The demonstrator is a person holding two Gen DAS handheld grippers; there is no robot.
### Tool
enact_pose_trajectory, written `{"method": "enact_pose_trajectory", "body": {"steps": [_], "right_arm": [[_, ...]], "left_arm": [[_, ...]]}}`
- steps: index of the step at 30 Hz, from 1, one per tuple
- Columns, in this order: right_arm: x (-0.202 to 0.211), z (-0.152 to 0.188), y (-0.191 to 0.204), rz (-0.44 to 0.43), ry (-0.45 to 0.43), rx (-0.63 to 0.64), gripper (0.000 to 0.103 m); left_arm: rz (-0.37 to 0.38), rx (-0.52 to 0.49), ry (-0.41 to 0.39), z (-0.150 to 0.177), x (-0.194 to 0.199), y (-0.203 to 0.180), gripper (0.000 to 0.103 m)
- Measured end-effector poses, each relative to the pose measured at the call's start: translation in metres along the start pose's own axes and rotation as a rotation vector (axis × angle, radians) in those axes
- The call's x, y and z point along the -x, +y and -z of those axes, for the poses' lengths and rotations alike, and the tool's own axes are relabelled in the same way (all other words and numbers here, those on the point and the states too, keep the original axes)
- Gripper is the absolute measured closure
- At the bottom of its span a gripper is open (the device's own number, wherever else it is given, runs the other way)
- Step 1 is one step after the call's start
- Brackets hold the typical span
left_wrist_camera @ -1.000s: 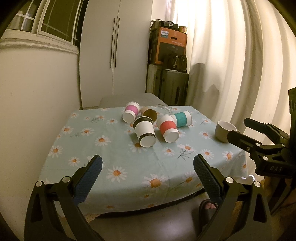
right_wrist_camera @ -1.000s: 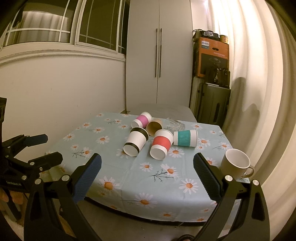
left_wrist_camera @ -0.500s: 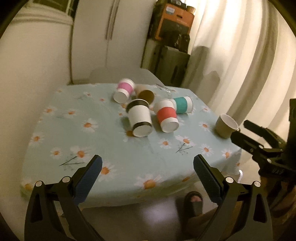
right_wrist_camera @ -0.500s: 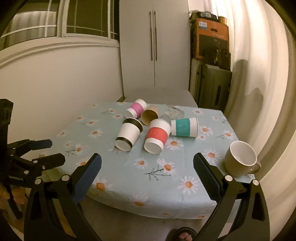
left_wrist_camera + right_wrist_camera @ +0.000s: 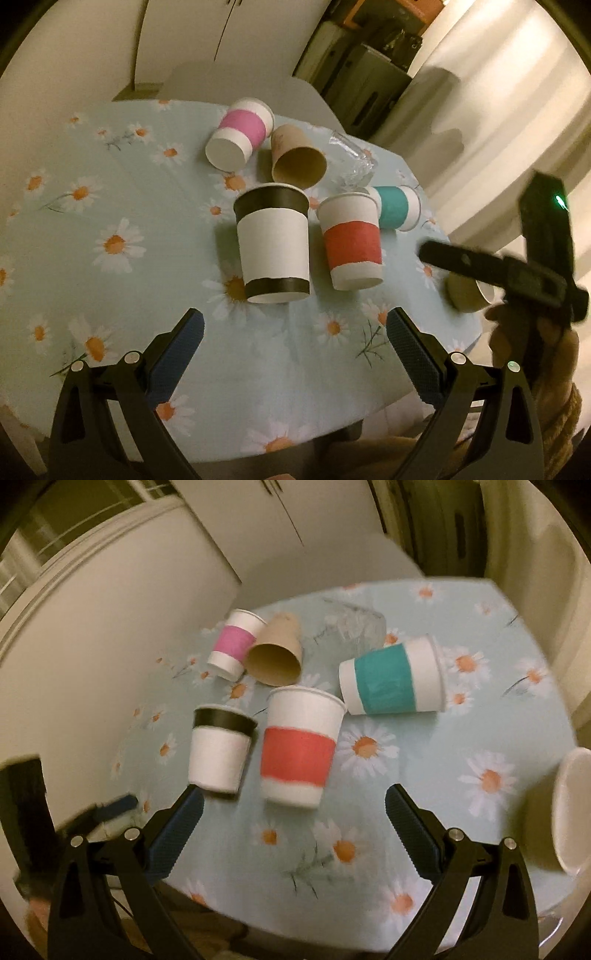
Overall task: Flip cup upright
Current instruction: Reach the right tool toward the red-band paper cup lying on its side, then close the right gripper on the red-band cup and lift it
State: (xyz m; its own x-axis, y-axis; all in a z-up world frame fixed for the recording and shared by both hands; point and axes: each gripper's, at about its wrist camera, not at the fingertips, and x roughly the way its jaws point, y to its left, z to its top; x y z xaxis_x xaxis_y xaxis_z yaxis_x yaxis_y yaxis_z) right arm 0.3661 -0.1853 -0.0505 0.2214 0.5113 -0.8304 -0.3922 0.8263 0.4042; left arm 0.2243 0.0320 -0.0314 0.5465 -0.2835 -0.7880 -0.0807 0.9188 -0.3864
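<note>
Several paper cups lie on their sides on the daisy tablecloth (image 5: 110, 206): a black-banded white cup (image 5: 272, 244) (image 5: 221, 753), a red-banded cup (image 5: 352, 240) (image 5: 300, 758), a teal-banded cup (image 5: 395, 206) (image 5: 391, 677), a pink-banded cup (image 5: 240, 134) (image 5: 234, 644) and a plain brown cup (image 5: 297, 157) (image 5: 276, 653). My left gripper (image 5: 295, 338) is open and empty, just in front of the black-banded cup. My right gripper (image 5: 293, 816) is open and empty, just in front of the red-banded cup; it also shows in the left wrist view (image 5: 491, 266).
A ceramic mug (image 5: 565, 812) (image 5: 467, 295) stands upright near the table's right edge. A clear glass (image 5: 351, 627) (image 5: 351, 162) lies on its side behind the cups. A wall is at the left, curtains at the right, a cabinet behind.
Both grippers have moved forward and down over the table toward the cups, which now fill much more of both views. Both stay open. The cups have not moved.
</note>
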Motion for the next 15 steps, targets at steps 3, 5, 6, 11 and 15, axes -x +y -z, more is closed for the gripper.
{"method": "enact_pose_trajectory", "body": {"steps": [3, 5, 6, 11, 15], "right_arm": [[-0.022, -0.017, -0.003, -0.001, 0.072, -0.026, 0.020], [-0.030, -0.025, -0.002, 0.035, 0.096, -0.027, 0.021], [-0.036, -0.029, -0.002, 0.065, 0.108, -0.031, 0.021], [-0.055, -0.035, -0.001, 0.082, 0.158, -0.028, 0.023], [-0.069, -0.036, 0.003, 0.106, 0.184, -0.014, 0.036]], "left_arm": [[0.003, 0.002, 0.026, -0.004, -0.009, 0.002, 0.007], [0.007, 0.002, 0.044, -0.004, -0.015, 0.003, 0.007], [0.009, 0.003, 0.052, -0.005, -0.018, 0.004, 0.007], [0.018, 0.004, 0.082, -0.002, -0.026, 0.010, 0.007], [0.018, 0.005, 0.091, -0.001, -0.027, 0.012, 0.007]]}}
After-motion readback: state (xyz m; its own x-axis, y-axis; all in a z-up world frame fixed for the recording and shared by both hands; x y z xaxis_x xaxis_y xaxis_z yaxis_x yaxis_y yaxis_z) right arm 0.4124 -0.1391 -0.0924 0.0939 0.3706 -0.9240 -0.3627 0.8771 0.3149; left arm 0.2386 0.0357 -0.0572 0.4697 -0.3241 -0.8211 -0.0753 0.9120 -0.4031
